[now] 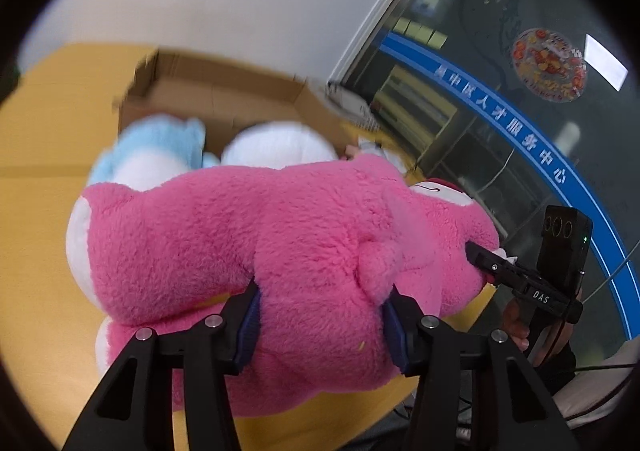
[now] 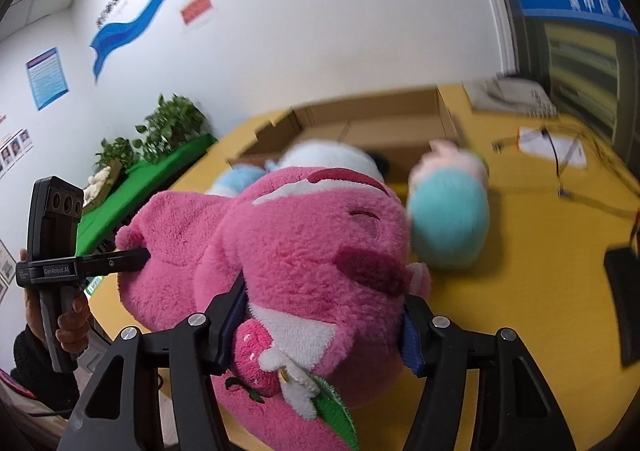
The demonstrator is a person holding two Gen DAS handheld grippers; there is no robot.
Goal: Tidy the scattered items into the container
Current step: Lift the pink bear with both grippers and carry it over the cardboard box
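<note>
A big pink plush bear (image 1: pixel 280 243) hangs above the yellow table (image 1: pixel 36 211), held from both ends. My left gripper (image 1: pixel 322 331) is shut on its body, the blue pads sunk into the fur. My right gripper (image 2: pixel 320 331) is shut on its head and chest (image 2: pixel 304 251), just above a sewn strawberry. Each view shows the other gripper at the bear's far end, the right gripper (image 1: pixel 480 259) and the left gripper (image 2: pixel 134 259). Behind the bear stands an open cardboard box (image 1: pixel 224 99) holding a blue-and-white plush (image 1: pixel 160 147) and a white plush (image 1: pixel 276 143).
A teal and pink plush (image 2: pixel 448 219) lies on the table right of the bear, in front of the box (image 2: pixel 380 123). Papers and cables (image 2: pixel 552 147) lie at the far right, a black object (image 2: pixel 624 291) at the right edge. A green stand with plants (image 2: pixel 160 163) borders the left.
</note>
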